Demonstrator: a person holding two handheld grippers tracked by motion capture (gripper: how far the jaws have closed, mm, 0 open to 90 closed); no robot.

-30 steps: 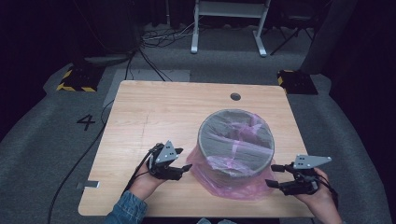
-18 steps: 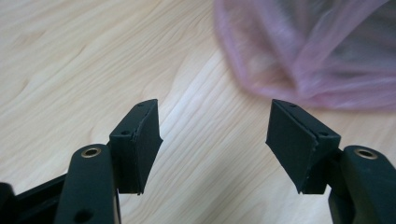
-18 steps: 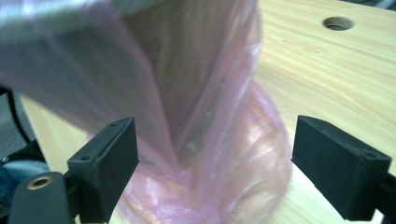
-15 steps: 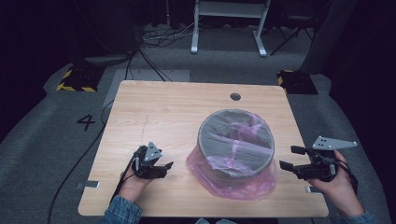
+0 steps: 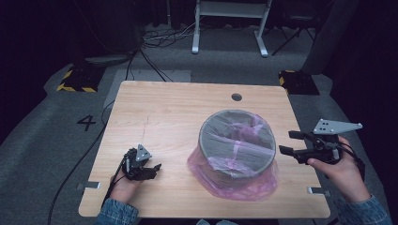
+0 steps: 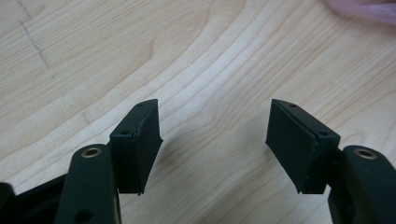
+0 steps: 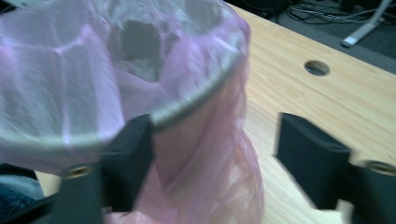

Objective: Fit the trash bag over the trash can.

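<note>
A round grey bin stands on the right half of the wooden table, with a pink plastic bag draped over it and bunched at its base. My left gripper hangs low over bare wood to the left of the bin, open with nothing between its pads. My right gripper is held up beside the bin's right side, apart from it. Its jaws have just been closing, and nothing is caught between them; they stand open. The bag and the bin's rim sit close in front.
A round cable hole lies in the table's far side. Metal brackets stick out at the near corners. Floor cables and a white desk frame lie beyond the table.
My left gripper has slid left, away from the bin, and sunk toward the wood. My right gripper has risen and drawn off to the right of the bag.
</note>
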